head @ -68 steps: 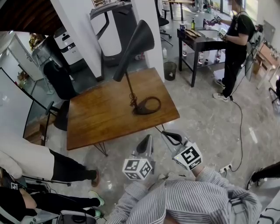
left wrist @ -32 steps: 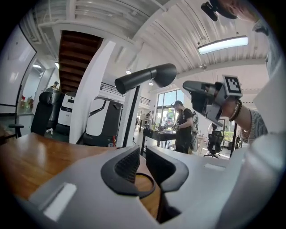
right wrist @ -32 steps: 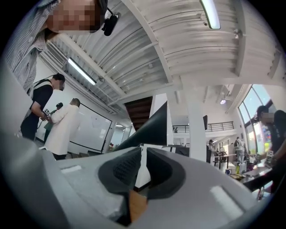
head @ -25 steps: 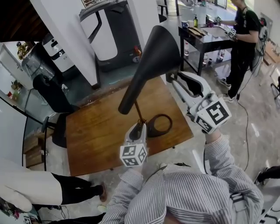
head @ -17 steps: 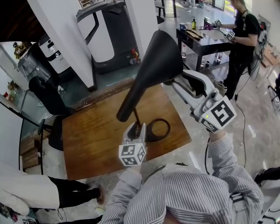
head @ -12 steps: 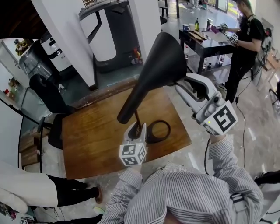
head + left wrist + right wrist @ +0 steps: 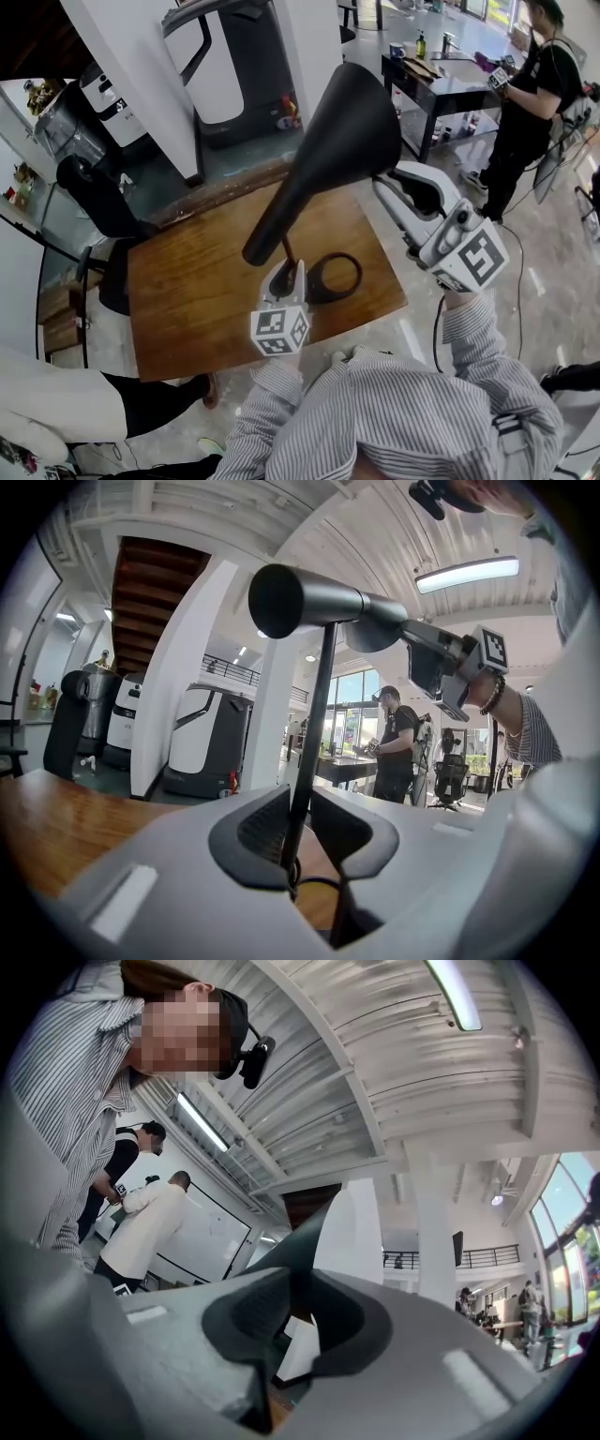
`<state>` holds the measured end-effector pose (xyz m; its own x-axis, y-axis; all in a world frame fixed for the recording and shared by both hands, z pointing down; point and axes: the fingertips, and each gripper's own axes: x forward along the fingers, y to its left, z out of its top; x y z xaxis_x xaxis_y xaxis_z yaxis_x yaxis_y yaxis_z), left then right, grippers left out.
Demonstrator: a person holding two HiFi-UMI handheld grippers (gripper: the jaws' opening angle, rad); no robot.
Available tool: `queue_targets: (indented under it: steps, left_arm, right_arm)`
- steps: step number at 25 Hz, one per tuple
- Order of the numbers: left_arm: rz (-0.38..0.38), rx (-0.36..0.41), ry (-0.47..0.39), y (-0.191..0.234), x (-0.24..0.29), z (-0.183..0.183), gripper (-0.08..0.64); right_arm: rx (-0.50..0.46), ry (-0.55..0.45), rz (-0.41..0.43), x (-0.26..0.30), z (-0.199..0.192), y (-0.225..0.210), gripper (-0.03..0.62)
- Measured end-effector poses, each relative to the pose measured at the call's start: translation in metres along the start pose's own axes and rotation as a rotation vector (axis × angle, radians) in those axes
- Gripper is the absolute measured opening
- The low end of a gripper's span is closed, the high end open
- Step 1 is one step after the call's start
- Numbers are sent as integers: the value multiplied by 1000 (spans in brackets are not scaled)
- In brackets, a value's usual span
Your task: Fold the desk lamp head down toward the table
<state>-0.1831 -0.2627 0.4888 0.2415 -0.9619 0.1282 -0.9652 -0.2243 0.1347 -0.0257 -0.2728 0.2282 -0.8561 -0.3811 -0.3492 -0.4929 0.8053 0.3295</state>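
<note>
L gripper [image 7: 285, 277] jaws, just closing, clamped on lamp stem [image 7: 314, 724]; R gripper [image 7: 386, 184] same, on lamp head [image 7: 337, 122] rim.

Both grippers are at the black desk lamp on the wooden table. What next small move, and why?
Probably the right gripper should tip the black cone-shaped lamp shade down toward the brown wooden table while the left gripper steadies the thin dark stem. Both grippers' jaws have just been closing: shade rim between the right's, stem between the left's. The shade isn't folded down yet.
</note>
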Motion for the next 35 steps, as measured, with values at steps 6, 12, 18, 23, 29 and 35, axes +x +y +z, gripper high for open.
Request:
queue_targets:
  steps: [6,12,18,23,29,35]
  left_arm:
    - [-4,-10,4,0,-1,-1,72]
    - [-9,-11,8,0,-1,-1,72]
    - [-5,-18,7,1,0,0,72]
    - [2,-23,2,0,0,1,72]
    - [12,-28,-3,3,0,2,72]
    - [14,-31,-3,3,1,2,72]
  right_arm:
    - [84,-13,-81,-13,-20,-3,63]
    - [156,-30,-141,-22,-35,-3,63]
    - [260,14,-178,-36,-70,1,58]
    - [334,101,-187,-50,-111,20,47]
    - [411,167,-155,-52,-150,50,35]
    - [460,178,-137,-50,-168,69,32]
